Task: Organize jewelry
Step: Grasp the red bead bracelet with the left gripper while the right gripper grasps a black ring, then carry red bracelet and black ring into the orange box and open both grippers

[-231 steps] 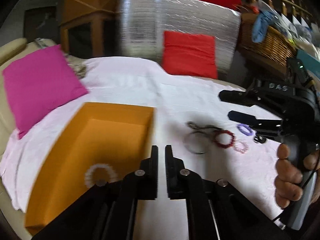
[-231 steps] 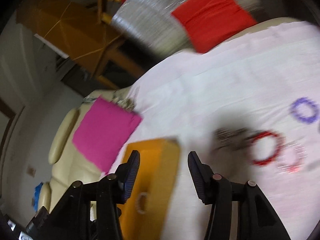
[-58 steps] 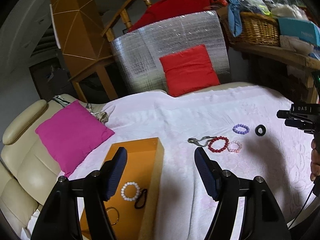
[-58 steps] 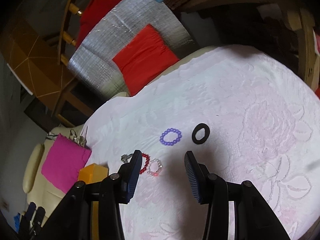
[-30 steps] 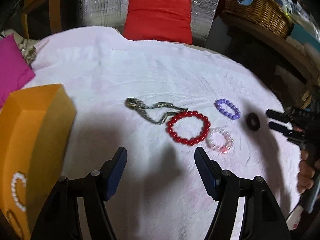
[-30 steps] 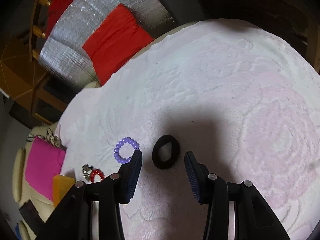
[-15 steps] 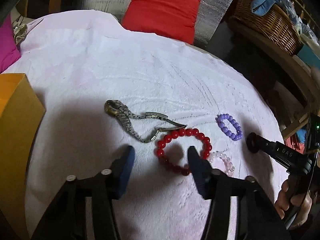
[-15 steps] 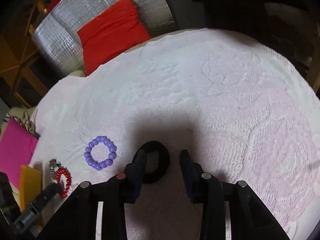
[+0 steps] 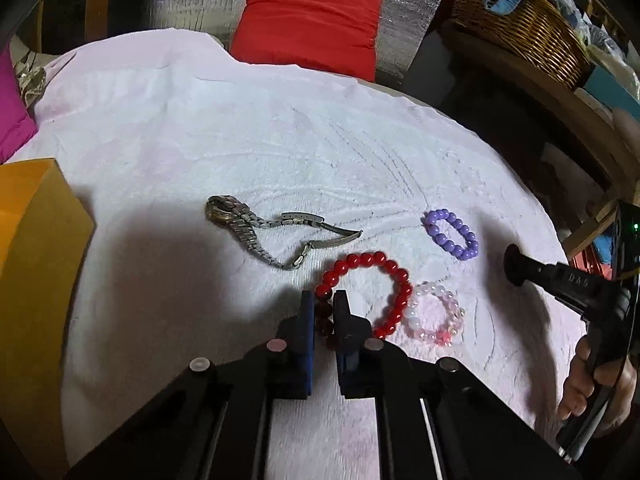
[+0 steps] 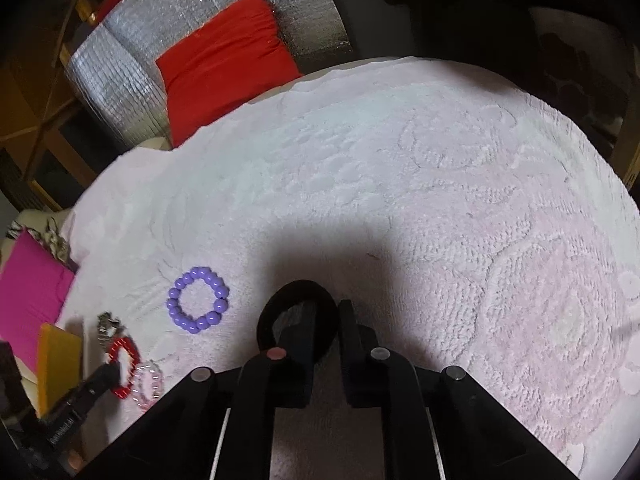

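Home living room, red cushion [image 9: 308, 20], wicker basket [image 9: 520, 24], cream sofa, towel-covered surface [image 9: 280, 128]

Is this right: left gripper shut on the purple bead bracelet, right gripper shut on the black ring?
Not quite. The left gripper is shut on the red bead bracelet, as the left wrist view shows; the purple bead bracelet lies untouched. The right gripper is on the black ring.

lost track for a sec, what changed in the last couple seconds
Both came down from open hover and closed: the left hand-held gripper on the red bead bracelet, the right hand-held gripper on the black ring. The watch, purple bracelet and pink bracelet stayed put.
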Demonstrator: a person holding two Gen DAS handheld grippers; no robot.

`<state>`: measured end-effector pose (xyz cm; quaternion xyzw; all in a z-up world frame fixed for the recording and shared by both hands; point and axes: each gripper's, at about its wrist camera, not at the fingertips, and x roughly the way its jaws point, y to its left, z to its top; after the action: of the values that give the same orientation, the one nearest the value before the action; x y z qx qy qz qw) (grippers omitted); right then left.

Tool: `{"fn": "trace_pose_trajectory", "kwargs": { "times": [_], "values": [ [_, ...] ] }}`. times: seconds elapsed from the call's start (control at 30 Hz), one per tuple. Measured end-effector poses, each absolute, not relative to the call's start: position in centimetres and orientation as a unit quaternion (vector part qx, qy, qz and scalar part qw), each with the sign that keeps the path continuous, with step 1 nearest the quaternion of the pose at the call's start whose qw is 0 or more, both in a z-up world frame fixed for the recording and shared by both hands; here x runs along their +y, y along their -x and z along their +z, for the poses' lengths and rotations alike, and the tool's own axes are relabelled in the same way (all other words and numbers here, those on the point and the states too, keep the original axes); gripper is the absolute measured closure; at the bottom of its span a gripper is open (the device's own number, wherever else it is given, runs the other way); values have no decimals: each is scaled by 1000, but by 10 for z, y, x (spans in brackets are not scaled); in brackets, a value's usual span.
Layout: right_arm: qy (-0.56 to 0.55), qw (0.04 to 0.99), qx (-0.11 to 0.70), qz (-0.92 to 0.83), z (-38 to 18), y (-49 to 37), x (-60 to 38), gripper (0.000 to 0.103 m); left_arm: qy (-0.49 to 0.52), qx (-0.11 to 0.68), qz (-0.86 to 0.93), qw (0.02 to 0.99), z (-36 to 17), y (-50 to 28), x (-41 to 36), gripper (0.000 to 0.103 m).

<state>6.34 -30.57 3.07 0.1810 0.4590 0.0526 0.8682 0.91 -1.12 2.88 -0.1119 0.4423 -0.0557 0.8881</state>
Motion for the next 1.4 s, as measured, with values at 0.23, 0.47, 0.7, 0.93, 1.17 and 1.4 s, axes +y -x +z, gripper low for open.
{"fn": "trace_pose_trajectory", "kwargs": {
  "times": [0.23, 0.47, 0.7, 0.93, 1.17, 1.4],
  "values": [
    [-230, 861, 448, 72, 43, -54, -318, 92, 97, 419, -58, 901, 54, 13, -7, 94],
    [-232, 862, 438, 105, 61, -39, -298, 92, 77, 401, -55, 911, 75, 37, -3, 94],
    [-193, 869, 432, 144, 78, -21, -256, 92, 86, 389, -43, 916, 88, 58, 8, 94],
    [-153, 877, 430, 149, 79, 17, -217, 92, 100, 347, -34, 932, 118, 95, 24, 94],
    [-93, 887, 427, 150, 105, 66, -168, 92, 88, 295, -31, 951, 161, 146, 40, 94],
    [-48, 898, 396, 184, 161, 94, -99, 92, 111, 230, -1, 967, 210, 204, 98, 94]
  ]
}}
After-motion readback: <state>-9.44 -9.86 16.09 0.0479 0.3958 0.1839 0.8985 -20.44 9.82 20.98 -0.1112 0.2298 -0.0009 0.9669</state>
